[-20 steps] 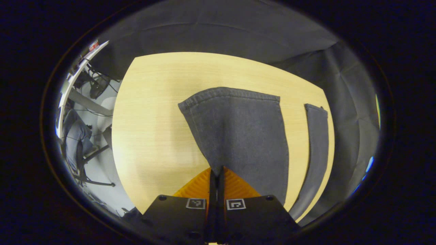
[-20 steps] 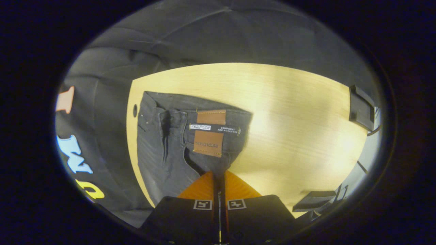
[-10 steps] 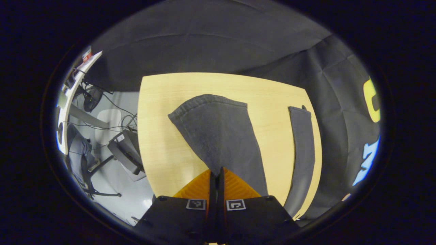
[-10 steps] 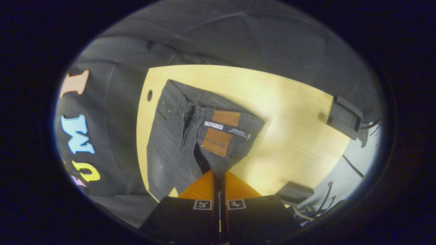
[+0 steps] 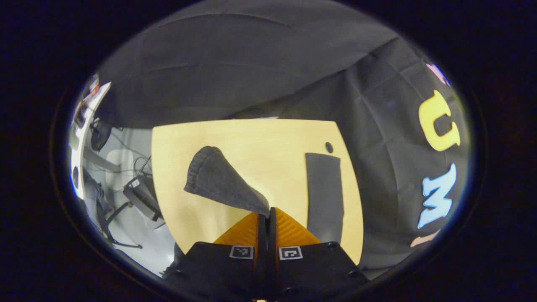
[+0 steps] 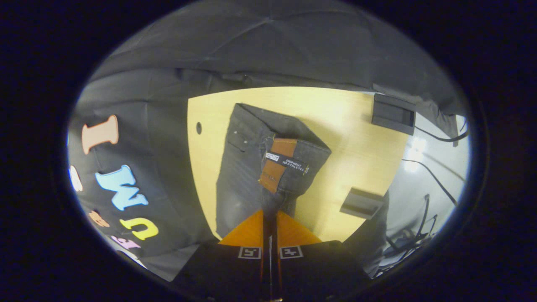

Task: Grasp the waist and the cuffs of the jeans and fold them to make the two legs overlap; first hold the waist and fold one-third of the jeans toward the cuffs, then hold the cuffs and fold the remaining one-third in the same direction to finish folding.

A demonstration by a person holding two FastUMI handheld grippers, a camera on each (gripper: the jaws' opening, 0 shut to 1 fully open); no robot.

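- The jeans (image 6: 247, 167) are dark grey denim, partly lifted off the light wooden bench (image 6: 352, 138), with the rest lying flat on it.
- In the right gripper view the waist end sits up and turned over, so the brown patch (image 6: 277, 163) on the waistband faces out; the flat part of the jeans runs along the left side of the bench, near a small round hole (image 6: 199, 128) in the top.
- The right tool (image 6: 269, 218) has its two fingers pressed together on the denim just below that patch — the cloth hangs up from the pinch.
- In the left gripper view one leg (image 5: 222, 184) rises off the bench (image 5: 260, 142) in a cone, its hemmed cuff drooping to the left; the other leg (image 5: 325, 188) lies flat as a straight strip on the right, well apart from the raised one.
- The left tool (image 5: 267, 216) is closed on the narrow end of the raised leg, fingers tight on the fabric.
- Two dark box-like fittings sit on the bench in the right gripper view — one (image 6: 393, 114) at the far right corner, one (image 6: 361, 203) on the near right edge.
- Black cloth hangs behind and beside the bench as the booth wall (image 5: 235, 75).
- Past the bench's left edge in the left gripper view there is pale floor (image 5: 126, 167) with cables and some equipment, too small to make out.
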